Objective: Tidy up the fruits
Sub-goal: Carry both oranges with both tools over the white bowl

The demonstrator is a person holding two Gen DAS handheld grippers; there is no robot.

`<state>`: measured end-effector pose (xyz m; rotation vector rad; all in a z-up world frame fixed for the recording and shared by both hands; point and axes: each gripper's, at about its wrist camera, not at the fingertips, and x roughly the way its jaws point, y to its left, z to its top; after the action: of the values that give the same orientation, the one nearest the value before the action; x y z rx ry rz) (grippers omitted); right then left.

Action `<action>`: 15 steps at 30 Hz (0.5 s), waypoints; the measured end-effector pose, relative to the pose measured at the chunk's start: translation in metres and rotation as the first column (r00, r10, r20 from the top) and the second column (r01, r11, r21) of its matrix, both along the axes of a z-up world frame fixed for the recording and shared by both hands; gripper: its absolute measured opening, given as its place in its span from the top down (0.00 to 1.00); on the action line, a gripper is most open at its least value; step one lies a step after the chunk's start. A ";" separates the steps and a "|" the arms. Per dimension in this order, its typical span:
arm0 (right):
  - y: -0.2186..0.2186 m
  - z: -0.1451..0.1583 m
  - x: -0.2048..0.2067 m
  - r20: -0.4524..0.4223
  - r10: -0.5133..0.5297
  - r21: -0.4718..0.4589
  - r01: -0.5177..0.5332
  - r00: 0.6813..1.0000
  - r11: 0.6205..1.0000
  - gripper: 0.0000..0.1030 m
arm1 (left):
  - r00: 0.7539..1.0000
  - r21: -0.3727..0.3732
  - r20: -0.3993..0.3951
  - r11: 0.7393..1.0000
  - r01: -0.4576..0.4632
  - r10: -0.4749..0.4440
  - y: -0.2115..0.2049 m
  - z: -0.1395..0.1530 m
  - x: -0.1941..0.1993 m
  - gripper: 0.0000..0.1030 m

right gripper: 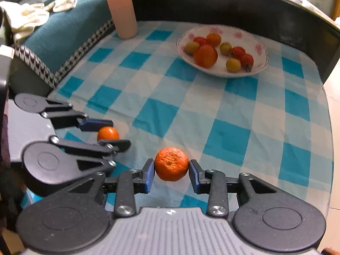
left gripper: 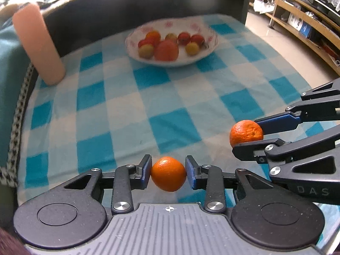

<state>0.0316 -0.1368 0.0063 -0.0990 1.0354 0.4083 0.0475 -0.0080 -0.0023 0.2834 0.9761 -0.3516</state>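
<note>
Near the front edge of the bench, over its blue-and-white checked cloth, I have a mandarin in each tool: my left gripper has its jaws clamped on the smoother mandarin, and my right gripper has its jaws clamped on the rougher, pebbly mandarin. Both fruits are taken across their widest part, which I judge the right place, since a round skin would squirt out if pinched off-centre. They look light, and the peel should give a little and bruise under a hard squeeze, so I would keep the pressure gentle; the pebbly one probably grips better than the glossier one. Whether either fruit touches the cloth I cannot tell. Toward the far edge stands the white flowered bowl, already holding orange, red and yellow-green fruits, with a pink cylinder at the far left corner
</note>
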 end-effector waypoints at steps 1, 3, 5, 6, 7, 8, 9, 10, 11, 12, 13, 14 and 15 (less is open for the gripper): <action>-0.001 0.002 0.001 0.008 -0.006 0.003 0.006 1.000 1.000 0.53 | 1.000 -0.011 -0.002 1.000 -0.002 0.002 -0.001 0.002 0.003 0.59; -0.004 0.006 0.004 0.021 -0.028 0.013 0.027 0.999 1.000 0.53 | 1.000 -0.024 0.004 1.000 0.005 -0.004 -0.003 0.006 0.006 0.59; -0.009 0.008 0.008 0.022 -0.052 0.027 0.051 0.998 0.998 0.53 | 1.000 -0.022 0.018 1.000 0.009 -0.009 -0.006 0.009 0.010 0.59; -0.010 0.009 0.009 0.026 -0.061 0.030 0.060 0.998 0.998 0.53 | 1.000 -0.029 0.021 1.000 0.007 -0.007 -0.006 0.011 0.013 0.59; -0.011 0.010 0.011 0.030 -0.068 0.034 0.067 0.997 0.997 0.53 | 1.000 -0.035 0.022 0.999 0.006 -0.005 -0.006 0.012 0.016 0.59; -0.011 0.011 0.013 0.034 -0.074 0.039 0.073 0.997 0.997 0.53 | 1.000 -0.039 0.025 0.999 0.004 -0.003 -0.006 0.014 0.019 0.59; -0.012 0.012 0.015 0.039 -0.081 0.045 0.080 0.996 0.996 0.53 | 1.000 -0.041 0.031 0.999 0.001 0.000 -0.006 0.016 0.023 0.59; -0.013 0.014 0.017 0.045 -0.089 0.052 0.086 0.995 0.995 0.53 | 0.999 -0.041 0.034 0.999 0.001 0.001 -0.007 0.017 0.026 0.59; -0.013 0.015 0.019 0.049 -0.094 0.058 0.091 0.994 0.994 0.53 | 0.999 -0.039 0.037 0.999 0.002 0.000 -0.009 0.018 0.029 0.59; -0.014 0.015 0.020 0.052 -0.099 0.061 0.096 0.994 0.994 0.53 | 0.999 -0.039 0.041 0.999 0.000 0.001 -0.010 0.019 0.031 0.59; -0.015 0.015 0.022 0.056 -0.108 0.065 0.104 0.993 0.992 0.53 | 0.999 -0.041 0.043 0.999 -0.001 0.003 -0.012 0.020 0.034 0.60; -0.016 0.015 0.024 0.057 -0.116 0.070 0.112 0.992 0.991 0.53 | 0.999 -0.044 0.046 0.999 -0.004 0.006 -0.013 0.021 0.036 0.60; -0.018 0.016 0.027 0.059 -0.124 0.073 0.119 0.991 0.990 0.53 | 0.999 -0.048 0.049 0.999 -0.005 0.008 -0.015 0.023 0.039 0.60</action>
<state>0.0582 -0.1551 0.0224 0.0136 0.9582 0.3280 0.0861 -0.0225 0.0207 0.2441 0.9184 -0.3599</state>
